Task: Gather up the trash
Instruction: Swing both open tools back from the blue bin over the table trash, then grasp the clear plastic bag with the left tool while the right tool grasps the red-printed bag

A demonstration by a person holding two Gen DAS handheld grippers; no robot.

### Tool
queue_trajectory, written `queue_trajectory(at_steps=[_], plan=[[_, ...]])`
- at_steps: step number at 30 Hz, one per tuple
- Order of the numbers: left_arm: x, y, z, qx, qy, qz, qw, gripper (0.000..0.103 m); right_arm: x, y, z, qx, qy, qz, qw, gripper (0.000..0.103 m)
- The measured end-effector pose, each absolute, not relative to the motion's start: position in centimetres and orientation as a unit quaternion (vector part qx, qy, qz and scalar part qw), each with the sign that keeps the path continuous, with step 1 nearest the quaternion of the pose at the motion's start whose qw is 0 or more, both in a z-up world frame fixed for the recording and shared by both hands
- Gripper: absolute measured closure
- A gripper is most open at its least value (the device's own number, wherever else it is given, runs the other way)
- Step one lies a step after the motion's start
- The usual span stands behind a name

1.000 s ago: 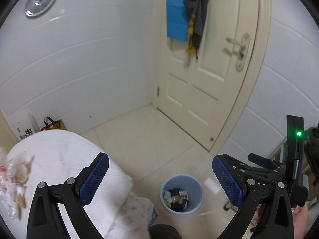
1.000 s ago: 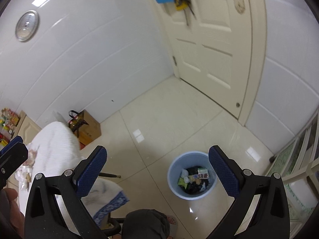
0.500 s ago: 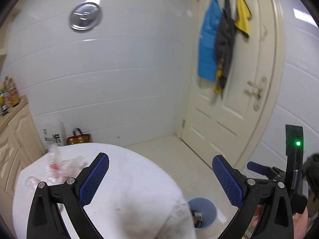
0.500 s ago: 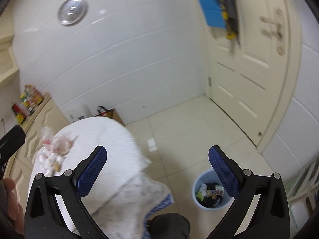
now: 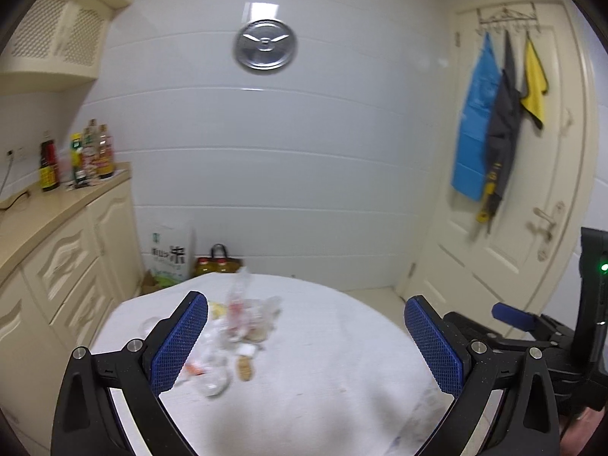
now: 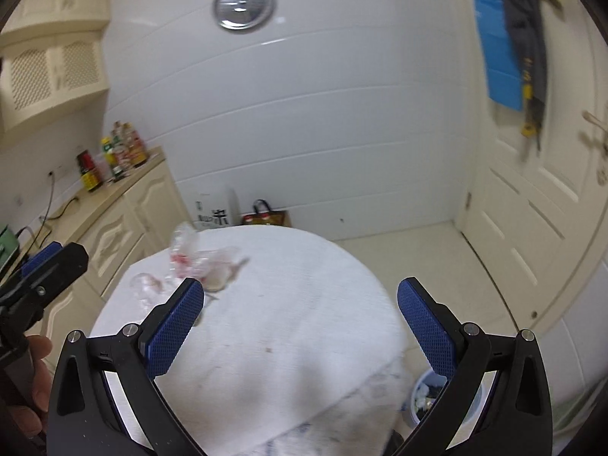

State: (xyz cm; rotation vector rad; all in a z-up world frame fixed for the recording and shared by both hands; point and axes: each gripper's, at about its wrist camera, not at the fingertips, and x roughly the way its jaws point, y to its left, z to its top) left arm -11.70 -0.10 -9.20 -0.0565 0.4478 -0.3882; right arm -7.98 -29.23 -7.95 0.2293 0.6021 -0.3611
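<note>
A heap of trash [image 5: 243,323], clear crumpled plastic wrappers with red print and brownish scraps, lies on the left part of a round table under a white cloth [image 5: 323,380]. The same heap [image 6: 205,266] shows far left on the cloth [image 6: 288,323] in the right wrist view. My left gripper [image 5: 306,345] hangs open above the table's near side, nothing between its blue pads. My right gripper [image 6: 300,326] is open too and empty, over the cloth. A light blue bin [image 6: 425,399] with trash in it stands on the floor at the table's right, half hidden behind my right finger.
Cream cabinets with a counter [image 5: 45,212] holding several bottles [image 5: 76,155] run along the left. A white bag [image 5: 171,258] and a box with a black handle [image 5: 218,262] sit by the tiled wall. A door [image 5: 532,190] with hung cloths is at the right.
Both views have swung up and to the left, from the floor and the blue bin to the table. The trash heap now lies ahead of both open grippers.
</note>
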Motion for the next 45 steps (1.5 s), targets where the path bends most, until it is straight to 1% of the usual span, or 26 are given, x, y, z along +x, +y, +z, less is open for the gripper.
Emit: queue_trajectory(at_steps=[6, 11, 18, 23, 28, 37, 45], plan=[[-13.8, 2.9, -9.9, -0.04, 0.222, -0.151, 0.962, 0.001, -5.7, -25.5, -8.5, 0.093, 0.301, -0.133, 0.94, 0.0], [-14.9, 4.7, -11.0, -0.046, 0.23, -0.122, 0.964, 0.001, -4.2, -23.7, -9.3, 0.078, 0.318, -0.131, 0.936, 0.0], [-12.6, 5.2, -12.1, -0.052, 0.265, -0.097, 0.958, 0.001, -1.6, -22.6, -11.0, 0.077, 0.339, -0.112, 0.931, 0.0], [-9.4, 5.0, -13.4, -0.051, 0.301, -0.083, 0.949, 0.001, 0.9, -22.1, -13.3, 0.073, 0.369, -0.1, 0.921, 0.0], [-4.3, 4.2, -14.5, -0.053, 0.331, -0.066, 0.94, 0.001, 4.0, -22.0, -15.8, 0.07, 0.399, -0.083, 0.91, 0.0], [6.1, 1.3, -17.0, -0.052, 0.384, -0.05, 0.92, 0.001, 9.0, -22.3, -18.6, 0.096, 0.417, -0.068, 0.901, 0.0], [11.4, -3.0, -18.9, -0.057, 0.409, -0.064, 0.908, 0.001, 14.2, -23.3, -20.9, 0.127, 0.433, -0.066, 0.89, 0.0]])
